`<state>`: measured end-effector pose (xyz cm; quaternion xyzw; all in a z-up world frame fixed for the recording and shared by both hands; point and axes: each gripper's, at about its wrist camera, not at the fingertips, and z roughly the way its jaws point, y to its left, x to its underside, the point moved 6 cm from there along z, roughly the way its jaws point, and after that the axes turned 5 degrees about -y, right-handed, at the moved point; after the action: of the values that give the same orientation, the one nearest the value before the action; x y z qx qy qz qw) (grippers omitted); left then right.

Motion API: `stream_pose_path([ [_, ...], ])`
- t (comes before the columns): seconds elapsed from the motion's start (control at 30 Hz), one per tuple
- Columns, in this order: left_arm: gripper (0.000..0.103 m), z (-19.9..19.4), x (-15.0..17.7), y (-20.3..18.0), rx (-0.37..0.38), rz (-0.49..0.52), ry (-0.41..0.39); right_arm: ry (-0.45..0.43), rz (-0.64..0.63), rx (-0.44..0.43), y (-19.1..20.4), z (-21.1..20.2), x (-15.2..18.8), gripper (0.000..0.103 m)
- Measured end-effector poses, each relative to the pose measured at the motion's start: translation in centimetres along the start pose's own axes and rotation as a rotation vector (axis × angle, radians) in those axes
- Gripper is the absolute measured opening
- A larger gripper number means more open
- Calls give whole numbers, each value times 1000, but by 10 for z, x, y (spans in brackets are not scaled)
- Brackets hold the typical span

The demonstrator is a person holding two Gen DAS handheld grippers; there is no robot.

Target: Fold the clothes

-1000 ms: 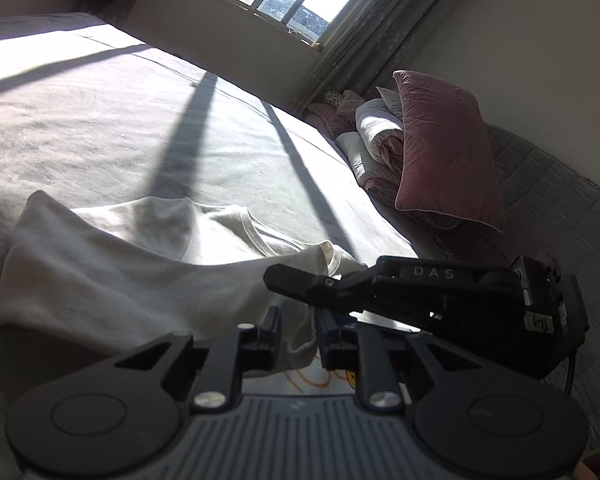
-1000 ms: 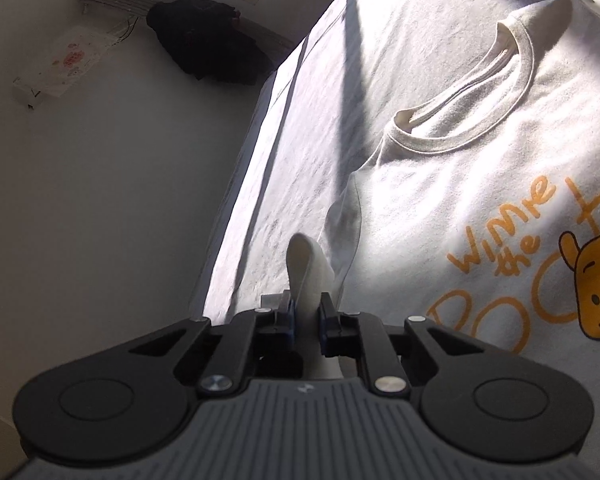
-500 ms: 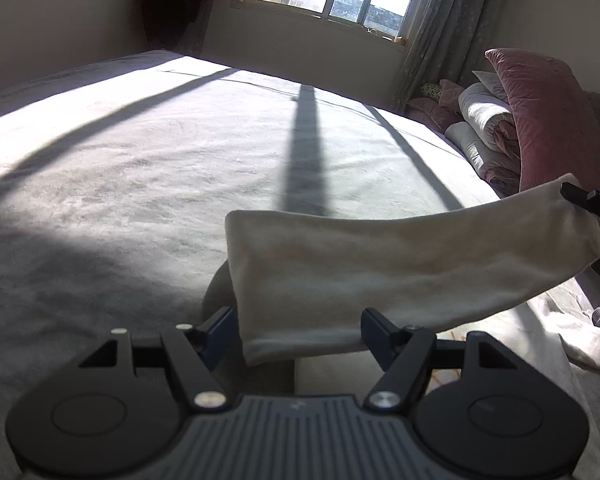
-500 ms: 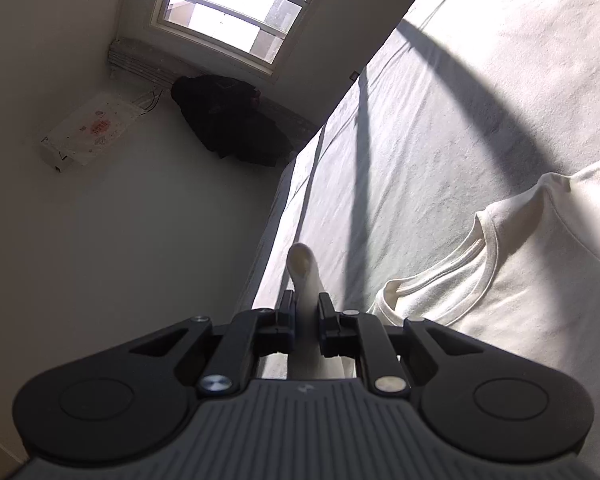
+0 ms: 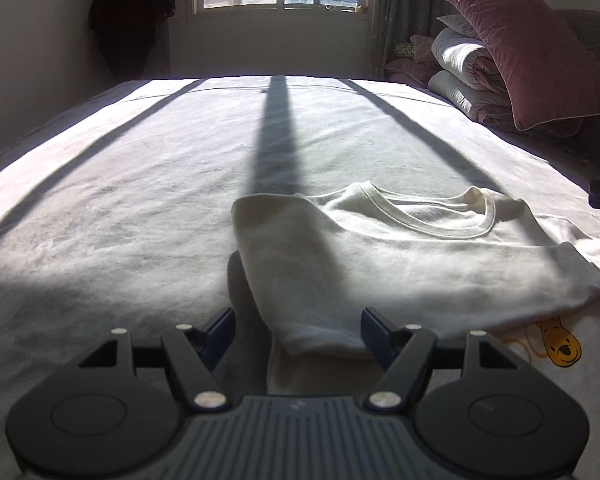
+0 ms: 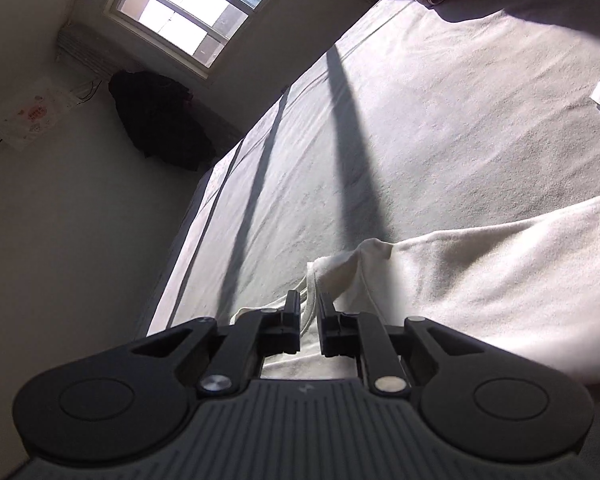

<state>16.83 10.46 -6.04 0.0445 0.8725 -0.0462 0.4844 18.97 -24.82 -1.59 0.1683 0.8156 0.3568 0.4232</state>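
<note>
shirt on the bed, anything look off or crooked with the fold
Mostly tidy. The cream shirt has its left side folded over the front, but the flap runs diagonally, partly covering the bear print. The right tongs grip a bunched bit of fabric near the shirt's edge; the left tongs are open. Nothing looks damaged.

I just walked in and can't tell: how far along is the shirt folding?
Early on. One side of the cream T-shirt is already folded across its front, half covering the bear print. The left gripper is open, its jaws either side of the fold's end; the right gripper pinches an edge. The other side and the final fold remain.
</note>
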Motion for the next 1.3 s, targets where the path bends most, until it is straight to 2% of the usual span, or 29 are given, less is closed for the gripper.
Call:
stream_pose_path([
  [0.07, 71, -2, -2, 2, 3, -9, -11, 56, -125, 9, 14, 5, 13, 19],
  [0.1, 71, -2, -2, 1, 4, -5, -9, 81, -184, 18, 19, 7, 19, 25],
  [0.13, 71, -2, -1, 0, 5, 1, -5, 103, -239, 49, 19, 12, 24, 46],
  [0.17, 71, -2, 0, 0, 6, 7, -1, 111, -272, 77, 20, 14, 28, 56],
  [0.23, 71, -2, 2, -2, 8, 18, 7, 130, -356, 138, 17, 22, 40, 56],
  [0.33, 71, 0, 4, -3, 12, 24, 26, 130, -397, 200, 6, 31, 48, 56],
  [0.47, 71, 2, 6, -3, 19, 24, 47, 88, -495, 271, -3, 41, 52, 56],
  [0.5, 71, 2, 6, -3, 20, 24, 52, 90, -508, 264, -3, 42, 55, 54],
  [0.63, 71, 1, 7, -1, 32, 30, 64, 88, -604, 266, 4, 45, 66, 9],
  [0.67, 71, 1, 7, -1, 35, 32, 66, 76, -622, 267, 9, 43, 66, 9],
  [0.8, 78, -1, 7, -1, 43, 48, 59, -36, -559, 223, 24, 25, 40, 7],
  [0.9, 78, 0, 9, -6, 44, 86, 61, -126, -532, 283, 22, 13, 19, 7],
  [0.97, 78, 1, 10, -10, 31, 114, 56, -145, -497, 321, 10, 10, 10, 7],
  [1.1, 76, 6, 6, -15, -12, 134, 13, -115, -436, 361, -17, 15, 9, 7],
  [1.17, 70, 7, 4, -17, -35, 143, -16, -103, -421, 363, -21, 19, 12, 7],
  [1.27, 55, 11, 2, -19, -42, 172, -43, -89, -399, 347, -23, 22, 13, 8],
  [1.3, 43, 12, 2, -21, -35, 182, -46, -79, -399, 342, -22, 23, 14, 9],
])
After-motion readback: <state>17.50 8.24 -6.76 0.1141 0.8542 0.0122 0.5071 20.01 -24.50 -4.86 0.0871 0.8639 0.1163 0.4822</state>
